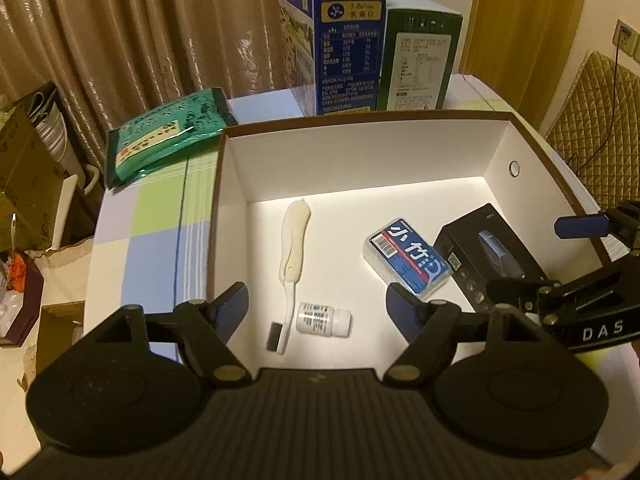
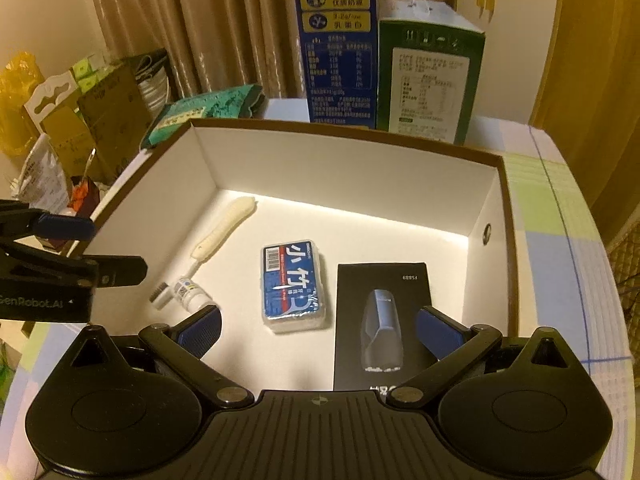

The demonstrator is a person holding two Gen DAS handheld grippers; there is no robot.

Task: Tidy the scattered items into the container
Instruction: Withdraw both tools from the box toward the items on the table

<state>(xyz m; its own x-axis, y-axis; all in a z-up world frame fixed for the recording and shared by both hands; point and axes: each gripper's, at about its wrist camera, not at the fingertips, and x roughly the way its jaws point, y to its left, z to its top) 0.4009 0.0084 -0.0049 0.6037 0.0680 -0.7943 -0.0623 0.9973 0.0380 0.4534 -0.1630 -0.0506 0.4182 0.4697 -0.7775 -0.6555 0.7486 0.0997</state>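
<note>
The left gripper [image 1: 316, 304] hung over the near edge of an open box [image 1: 360, 152], its jaws standing apart with nothing clamped between them. In the gap, lying on the white floor of the box, were a small white bottle [image 1: 323, 321] on its side and, touching it at its nine o'clock, a white brush with a dark head [image 1: 292, 252], its handle running away toward twelve o'clock. At two o'clock from the bottle lay a blue wrapped packet [image 1: 408, 258] with white lettering, and just beside that, at its three o'clock, a flat black carton [image 1: 472, 256] picturing a grey device.

The right gripper [image 2: 318, 326] was also spread wide and empty above the same box. Between its fingers sat the blue packet, while the black carton lay under the right-hand finger. The bottle and brush lay near the left-hand finger, at about ten o'clock from it.

Outside the box, on a pastel checked tablecloth [image 1: 160, 216], a green pouch [image 1: 168, 136] rested at the box's ten o'clock corner. A tall blue carton [image 1: 348, 40] and a green carton [image 1: 420, 68] stood upright behind the far wall at twelve o'clock. Beige curtains [image 1: 140, 28] hung beyond them.
</note>
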